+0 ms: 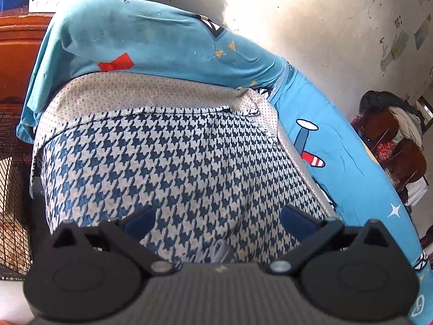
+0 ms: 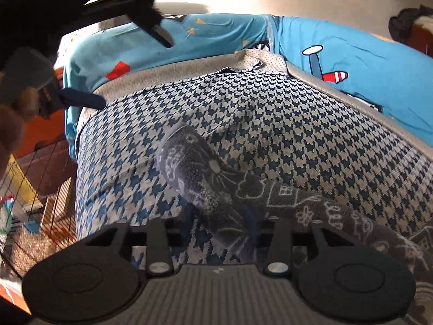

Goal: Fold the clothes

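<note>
Right wrist view: the right gripper [image 2: 250, 224] is nearly closed, its dark blue pads pinching a fold of a dark grey patterned garment [image 2: 205, 178]; only a narrow gap, filled by fabric, separates the fingers. The garment carries pale line drawings, including a house and a cloud. From the grip, one part runs up and left across the surface and ends in a ribbed cuff; another part runs off to the lower right edge of the frame. The garment lies on a blue-and-white houndstooth cover [image 2: 297, 124], which has a grey dotted border [image 2: 173, 73] along its far edge. Beyond that border lies a bright blue cartoon-print sheet [image 2: 365, 62] with red and white motifs. At upper left, the left gripper [image 2: 130, 67] is held over the far left corner of the cover, jaws spread wide with nothing between them, and a person's hand [image 2: 13, 124] shows blurred at the left edge. Left wrist view: the left gripper [image 1: 217, 216] has its blue pads set well apart over the houndstooth cover [image 1: 162, 162], gripping nothing. A small pale grey fold of fabric [image 1: 220, 250] shows just beside the gripper body, between the finger bases. The blue sheet [image 1: 351, 162] drapes to the right, and a wooden piece of furniture [image 1: 19, 54] stands at the left.
</note>
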{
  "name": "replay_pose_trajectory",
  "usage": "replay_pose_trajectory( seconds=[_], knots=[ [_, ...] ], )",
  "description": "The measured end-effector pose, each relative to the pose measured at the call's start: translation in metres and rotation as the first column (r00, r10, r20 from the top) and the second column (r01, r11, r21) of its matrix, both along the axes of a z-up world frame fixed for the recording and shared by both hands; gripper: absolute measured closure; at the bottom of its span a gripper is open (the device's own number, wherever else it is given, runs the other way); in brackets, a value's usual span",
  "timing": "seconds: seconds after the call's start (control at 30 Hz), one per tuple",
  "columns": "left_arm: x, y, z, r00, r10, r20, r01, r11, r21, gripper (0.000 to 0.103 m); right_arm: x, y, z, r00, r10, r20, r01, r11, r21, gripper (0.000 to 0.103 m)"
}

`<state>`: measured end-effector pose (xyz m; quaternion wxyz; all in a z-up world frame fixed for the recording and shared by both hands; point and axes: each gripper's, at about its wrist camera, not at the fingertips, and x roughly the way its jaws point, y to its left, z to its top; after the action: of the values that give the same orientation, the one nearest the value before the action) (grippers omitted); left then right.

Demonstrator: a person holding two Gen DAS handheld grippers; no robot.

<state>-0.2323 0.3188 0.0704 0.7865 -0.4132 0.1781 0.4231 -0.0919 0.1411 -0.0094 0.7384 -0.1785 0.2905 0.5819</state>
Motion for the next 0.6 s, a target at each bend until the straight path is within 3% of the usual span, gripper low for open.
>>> replay_pose_trajectory(
  seconds=[0.03, 0.1, 0.23, 0.37, 0.43, 0.6],
  knots=[
    [0.0, 0.0, 0.0, 1.0, 0.002, 0.001, -0.002, 1.0, 0.0, 0.0, 0.007, -0.001, 0.002, 0.999, -0.011, -0.046, 0.012, 1.0, 0.016, 0.088],
    [-0.002, 0.001, 0.0, 1.0, 0.01, 0.001, -0.01, 1.0, 0.0, 0.0, 0.025, -0.008, 0.009, 0.979, -0.027, -0.203, 0.043, 0.996, 0.073, 0.089],
    [-0.002, 0.001, -0.001, 1.0, 0.011, 0.012, -0.011, 1.0, -0.016, 0.0, 0.07, -0.032, 0.015, 0.864, -0.099, -0.493, 0.212, 0.961, 0.178, 0.09],
    [0.004, -0.002, -0.003, 1.0, -0.007, 0.012, 0.007, 1.0, -0.027, 0.0, 0.095, -0.046, 0.008, 0.839, -0.348, -0.419, 0.405, 0.913, 0.052, 0.081],
    [0.005, -0.003, -0.002, 1.0, -0.009, 0.015, 0.01, 1.0, -0.025, 0.0, 0.097, -0.057, 0.009, 0.845, -0.384, -0.371, 0.434, 0.899, 0.06, 0.08],
    [0.003, -0.005, 0.003, 1.0, 0.003, 0.004, -0.003, 1.0, 0.002, 0.0, 0.064, -0.059, 0.026, 0.931, -0.165, -0.326, 0.231, 0.957, 0.174, 0.08]
  ],
)
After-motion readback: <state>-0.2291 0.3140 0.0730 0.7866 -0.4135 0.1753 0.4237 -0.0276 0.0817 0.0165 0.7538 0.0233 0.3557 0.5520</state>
